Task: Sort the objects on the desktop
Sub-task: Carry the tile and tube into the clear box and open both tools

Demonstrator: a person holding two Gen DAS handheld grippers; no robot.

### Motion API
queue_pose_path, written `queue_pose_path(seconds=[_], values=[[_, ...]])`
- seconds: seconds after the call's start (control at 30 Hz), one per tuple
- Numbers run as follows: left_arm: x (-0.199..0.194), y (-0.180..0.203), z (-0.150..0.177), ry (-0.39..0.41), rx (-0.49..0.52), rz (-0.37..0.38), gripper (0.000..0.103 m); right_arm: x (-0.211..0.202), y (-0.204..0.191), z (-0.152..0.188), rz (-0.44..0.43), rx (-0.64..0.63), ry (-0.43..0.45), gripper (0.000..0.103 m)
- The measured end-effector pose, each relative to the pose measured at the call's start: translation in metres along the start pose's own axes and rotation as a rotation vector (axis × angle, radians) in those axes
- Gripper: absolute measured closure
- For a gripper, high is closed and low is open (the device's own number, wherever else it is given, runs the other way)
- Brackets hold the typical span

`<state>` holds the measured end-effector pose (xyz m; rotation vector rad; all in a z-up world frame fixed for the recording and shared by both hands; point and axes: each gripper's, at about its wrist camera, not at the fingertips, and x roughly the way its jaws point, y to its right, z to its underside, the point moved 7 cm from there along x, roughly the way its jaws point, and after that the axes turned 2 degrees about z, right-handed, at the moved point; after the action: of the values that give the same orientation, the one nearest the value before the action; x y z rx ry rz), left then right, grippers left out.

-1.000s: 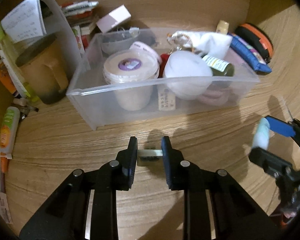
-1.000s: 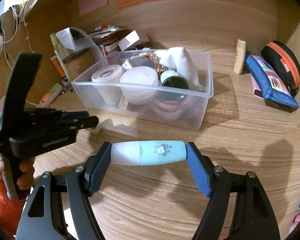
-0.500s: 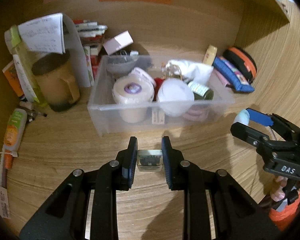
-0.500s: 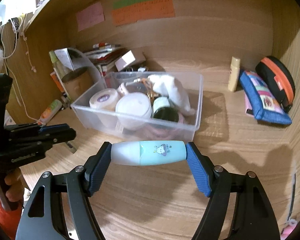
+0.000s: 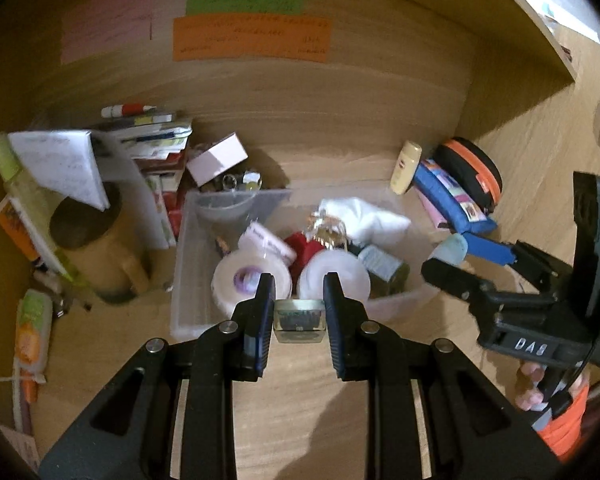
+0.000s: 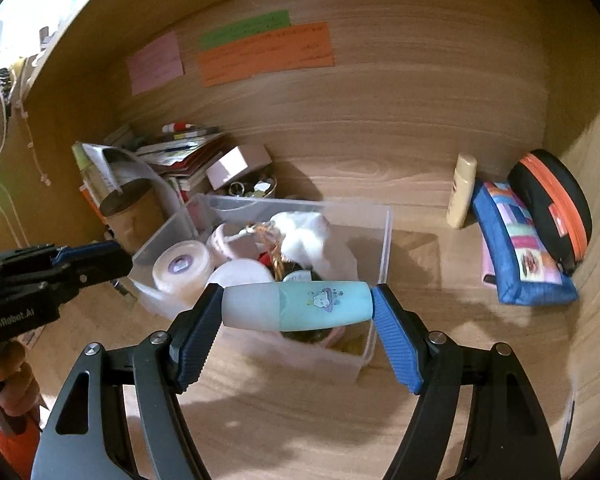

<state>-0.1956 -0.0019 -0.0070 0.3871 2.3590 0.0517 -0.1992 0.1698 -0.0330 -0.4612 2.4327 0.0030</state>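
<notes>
Clear plastic is the material of the box (image 6: 384, 232) that I am sorting into, and it stands on the wooden desk (image 6: 428, 248) in front of both my grippers. It is already quite full: a white round tub (image 5: 249, 280) with a purple label, a second white lid (image 5: 336, 276), a white cloth (image 6: 304, 236), a small dark bottle (image 5: 382, 266) and something red between them. So I judge that a good part of the sorting is done.

My left gripper (image 5: 299, 312) is closed narrow on a small square thing (image 5: 299, 315) with a pale rim; I cannot tell exactly what it is. It hangs in the air just before the near wall of the box. My right gripper (image 6: 298, 308) is spread wide and holds a light blue tube (image 6: 298, 306) with a frosted cap by its two ends, lying across between the fingers, above the near right part of the box.

What is left, as I see it: both things must go down into the box and be released. After that, some objects are not yet sorted. A cream bottle (image 6: 462, 190), a blue pouch (image 6: 518, 248) and a black case with orange zip (image 6: 552, 200) stay on the right by the wall. On the left are a brown mug (image 5: 96, 256), a pile of books and papers (image 5: 160, 140), a small pink box (image 5: 217, 158) and an orange and green tube (image 5: 32, 328). Whether these belong to the task I cannot say.
</notes>
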Motion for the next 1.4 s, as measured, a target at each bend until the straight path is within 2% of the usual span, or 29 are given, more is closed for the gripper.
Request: queue_pose_path(seconds=[0.27, 0.43, 0.53, 0.83, 0.9, 1.0, 1.03, 1.07, 1.1, 1.23, 1.4], values=[[0.033, 0.004, -0.023, -0.020, -0.037, 0.036, 0.079, 0.028, -0.003, -0.011, -0.004, -0.017, -0.027, 0.031], [0.059, 0.002, -0.022, -0.050, -0.042, 0.007, 0.079, 0.040, -0.004, -0.010, -0.003, 0.007, -0.021, 0.031], [0.070, 0.000, -0.022, -0.068, -0.061, 0.028, 0.079, 0.049, -0.004, -0.007, -0.001, 0.011, -0.036, 0.031], [0.091, 0.005, -0.022, -0.066, -0.039, 0.033, 0.079, 0.063, -0.005, 0.001, 0.081, -0.047, -0.062, 0.031], [0.093, 0.005, -0.021, -0.074, -0.040, 0.061, 0.079, 0.064, -0.006, 0.003, 0.106, -0.068, -0.061, 0.031], [0.090, 0.003, -0.021, -0.069, -0.044, 0.074, 0.069, 0.066, -0.013, 0.006, 0.132, -0.119, -0.066, 0.031], [0.089, 0.003, -0.021, -0.062, -0.045, 0.071, 0.062, 0.065, -0.015, 0.007, 0.134, -0.131, -0.063, 0.030], [0.085, 0.001, -0.022, -0.048, -0.043, 0.063, 0.056, 0.064, -0.017, 0.007, 0.137, -0.143, -0.060, 0.026], [0.082, 0.001, -0.023, -0.033, -0.041, 0.056, 0.054, 0.063, -0.018, 0.007, 0.140, -0.152, -0.054, 0.023], [0.071, 0.000, -0.026, 0.006, -0.034, 0.043, 0.035, 0.059, -0.020, 0.005, 0.130, -0.159, -0.036, 0.018], [0.061, -0.004, -0.027, 0.023, -0.037, 0.025, 0.032, 0.057, -0.019, 0.004, 0.113, -0.142, -0.053, 0.015]])
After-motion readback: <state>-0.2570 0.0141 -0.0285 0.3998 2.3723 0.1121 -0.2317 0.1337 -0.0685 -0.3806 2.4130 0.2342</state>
